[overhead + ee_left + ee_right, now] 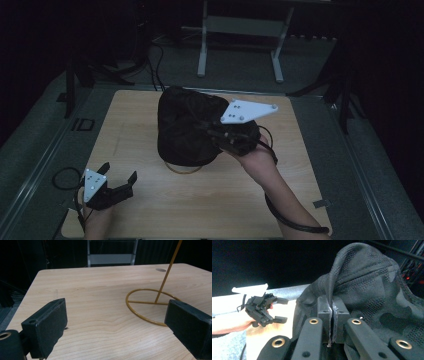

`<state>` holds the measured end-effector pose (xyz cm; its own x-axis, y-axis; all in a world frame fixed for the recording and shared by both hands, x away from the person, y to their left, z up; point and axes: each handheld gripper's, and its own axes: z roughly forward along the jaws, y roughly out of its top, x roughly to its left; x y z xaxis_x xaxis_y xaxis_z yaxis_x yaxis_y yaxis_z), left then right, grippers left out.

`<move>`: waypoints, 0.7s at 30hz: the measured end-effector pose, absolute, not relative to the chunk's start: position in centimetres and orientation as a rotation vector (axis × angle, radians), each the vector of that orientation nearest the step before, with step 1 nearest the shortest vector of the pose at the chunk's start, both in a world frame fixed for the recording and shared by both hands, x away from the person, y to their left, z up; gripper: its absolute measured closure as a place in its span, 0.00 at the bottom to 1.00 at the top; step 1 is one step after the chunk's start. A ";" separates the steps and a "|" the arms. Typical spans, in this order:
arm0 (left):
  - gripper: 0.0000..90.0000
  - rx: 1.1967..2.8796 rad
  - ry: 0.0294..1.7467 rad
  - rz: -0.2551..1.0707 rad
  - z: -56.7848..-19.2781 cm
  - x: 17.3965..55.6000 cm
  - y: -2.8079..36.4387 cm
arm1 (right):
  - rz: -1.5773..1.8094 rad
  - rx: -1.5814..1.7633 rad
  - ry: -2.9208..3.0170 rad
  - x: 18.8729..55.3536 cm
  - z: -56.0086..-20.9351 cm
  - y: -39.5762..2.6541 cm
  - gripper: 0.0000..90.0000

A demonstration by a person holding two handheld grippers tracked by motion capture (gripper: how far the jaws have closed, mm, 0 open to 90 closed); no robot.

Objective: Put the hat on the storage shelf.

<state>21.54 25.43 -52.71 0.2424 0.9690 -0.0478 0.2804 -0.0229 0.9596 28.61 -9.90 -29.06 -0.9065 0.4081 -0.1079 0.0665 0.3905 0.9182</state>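
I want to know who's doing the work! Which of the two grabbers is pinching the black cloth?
The right gripper: its jaws are squeezed shut on a fold of the black cloth. The left gripper hangs open above the table, holding nothing.

The bag [187, 127] hides most of the gold stand [182, 170] in the high view. In the left gripper view the stand's [147, 305] rod runs off the top edge, and the right jaw covers part of its ring.
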 end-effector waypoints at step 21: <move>0.06 1.530 1.225 0.834 -53.4 21.7 25.1 | 1.358 0.485 2.531 33.8 -33.4 -5.8 0.96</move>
<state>21.68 25.06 -53.45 0.2593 0.9641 -0.0572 0.3000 -0.0241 0.9536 33.78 -5.82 -33.36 -0.9193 0.3912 -0.0434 0.1802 0.5163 0.8372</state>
